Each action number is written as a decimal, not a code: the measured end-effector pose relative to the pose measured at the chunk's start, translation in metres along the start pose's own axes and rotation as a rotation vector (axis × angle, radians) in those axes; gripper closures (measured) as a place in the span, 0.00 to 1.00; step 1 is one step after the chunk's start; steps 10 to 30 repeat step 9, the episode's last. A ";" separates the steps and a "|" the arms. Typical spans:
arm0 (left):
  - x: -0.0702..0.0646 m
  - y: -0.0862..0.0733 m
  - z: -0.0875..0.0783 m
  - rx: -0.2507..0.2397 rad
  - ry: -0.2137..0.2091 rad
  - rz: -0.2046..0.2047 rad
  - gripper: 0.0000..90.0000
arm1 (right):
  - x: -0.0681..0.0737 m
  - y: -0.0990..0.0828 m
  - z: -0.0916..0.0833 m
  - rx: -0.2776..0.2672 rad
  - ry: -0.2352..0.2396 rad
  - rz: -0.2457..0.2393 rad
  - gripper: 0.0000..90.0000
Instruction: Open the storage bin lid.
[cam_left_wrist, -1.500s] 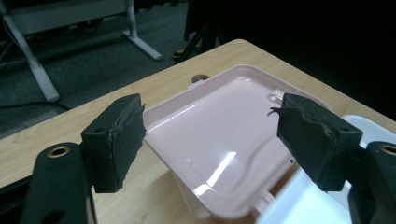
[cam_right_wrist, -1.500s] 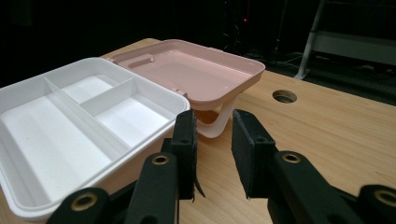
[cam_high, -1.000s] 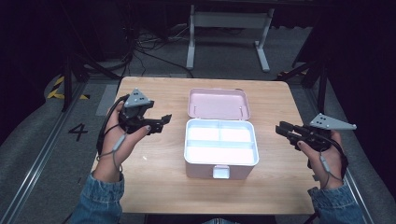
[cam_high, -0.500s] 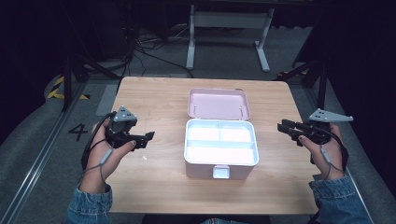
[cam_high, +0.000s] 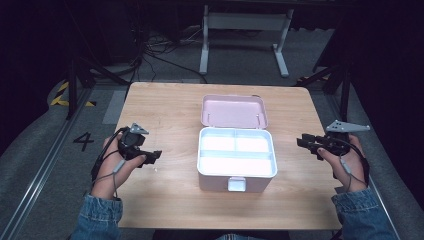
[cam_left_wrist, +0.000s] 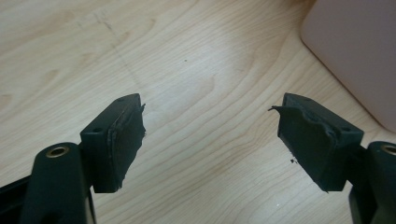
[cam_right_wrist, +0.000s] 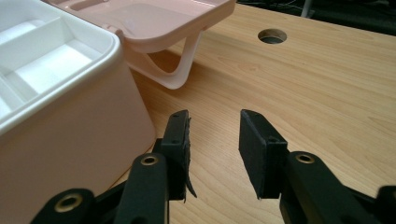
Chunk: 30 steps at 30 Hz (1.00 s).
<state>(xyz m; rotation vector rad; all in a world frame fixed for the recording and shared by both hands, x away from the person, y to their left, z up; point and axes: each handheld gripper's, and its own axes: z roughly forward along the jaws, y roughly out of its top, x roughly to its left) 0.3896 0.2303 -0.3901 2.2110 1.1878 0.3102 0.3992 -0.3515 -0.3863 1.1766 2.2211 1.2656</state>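
Box: a pale pink storage box (cam_high: 237, 161) is sitting open near the middle of the wooden table (cam_high: 170, 105); its white inner tray is showing two small compartments at the back and one long one in front, all looking empty.
Lid: the pink lid (cam_high: 234, 110) is lying folded back flat behind the box, and a white handle loop (cam_right_wrist: 180, 65) is hanging below its edge in the right gripper view.
Latch: a small white latch (cam_high: 236, 184) is sticking out at the middle of the front wall.
Left gripper: the left gripper (cam_high: 152, 156) is hovering low over bare wood, well to the left of the box and pointing toward it; its jaws are standing spread wide with nothing between them, and a corner of the box (cam_left_wrist: 359, 51) is showing beyond the right-hand jaw.
Right gripper: the right gripper (cam_high: 304, 142) is hanging near the box's right side, apart from it; its jaws are parted by a narrow gap, gripping nothing, with the box wall (cam_right_wrist: 70, 154) just beside the left-hand jaw.
Surroundings: a round hole (cam_right_wrist: 272, 35) is showing in the tabletop beyond the right gripper; a white stand (cam_high: 245, 25) and loose cables (cam_high: 150, 55) are lying on the grey floor past the table, and a number 4 (cam_high: 83, 141) is marked on the floor at the left.
In the way: nothing is lying between either gripper and the box.
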 end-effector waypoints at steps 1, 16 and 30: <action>0.002 -0.001 0.002 -0.010 -0.032 -0.020 0.26 | -0.001 -0.001 0.000 0.003 0.001 0.004 0.71; 0.001 0.001 0.003 -0.036 -0.039 -0.025 0.25 | -0.005 -0.005 0.004 0.008 -0.022 0.030 0.63; 0.001 0.001 0.003 -0.036 -0.039 -0.025 0.25 | -0.005 -0.005 0.004 0.008 -0.022 0.030 0.63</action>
